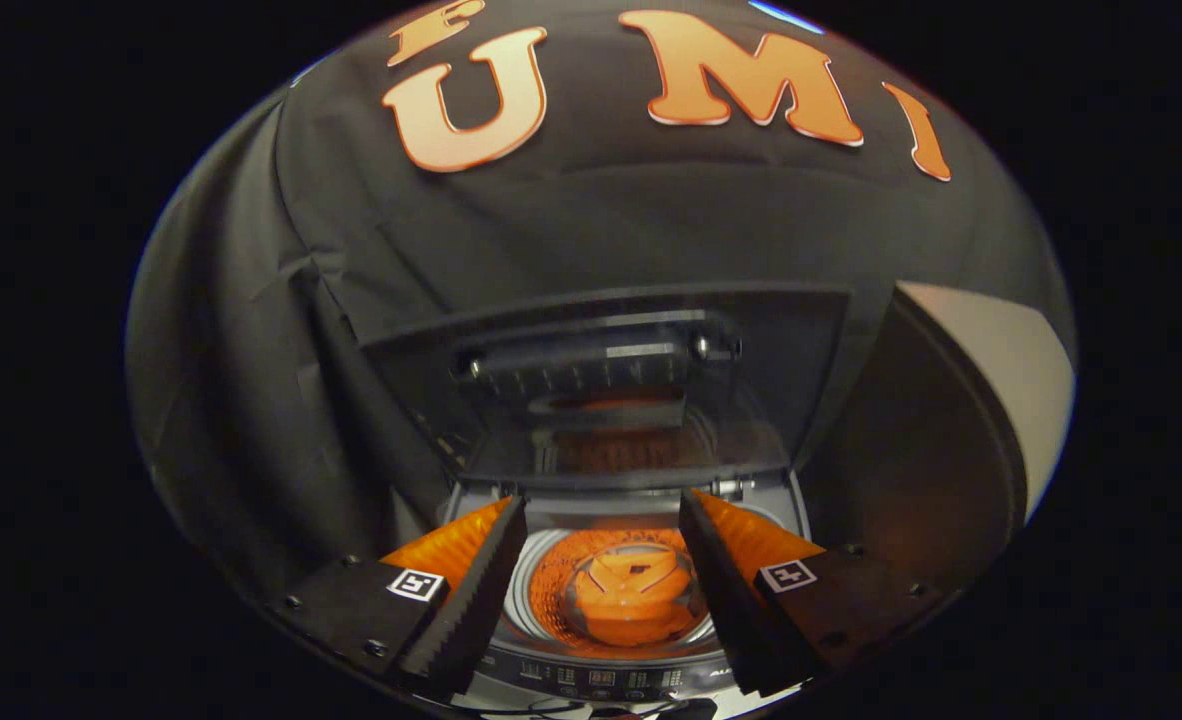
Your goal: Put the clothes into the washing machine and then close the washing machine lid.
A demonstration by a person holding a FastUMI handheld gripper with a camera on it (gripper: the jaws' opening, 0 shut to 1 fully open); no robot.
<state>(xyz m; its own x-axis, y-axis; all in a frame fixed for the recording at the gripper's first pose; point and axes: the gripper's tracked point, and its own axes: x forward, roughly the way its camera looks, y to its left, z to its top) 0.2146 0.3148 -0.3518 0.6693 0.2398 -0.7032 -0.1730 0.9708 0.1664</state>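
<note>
A small top-loading washing machine (761,500) stands just below and ahead of me with its dark see-through lid (611,390) raised upright at the back. Its round drum (631,595) lies open between my fingers. The drum glows orange inside and has a round hub at the bottom; I cannot tell whether any cloth lies in it. My gripper (603,505) hovers over the opening, open wide, with nothing between its fingers. The machine's control panel (601,682) runs along the near edge under the fingers.
Black cloth walls (251,380) close in behind and to the left of the machine. A pale boxy object (1001,390) with a dark side face stands close on the right, taller than the machine.
</note>
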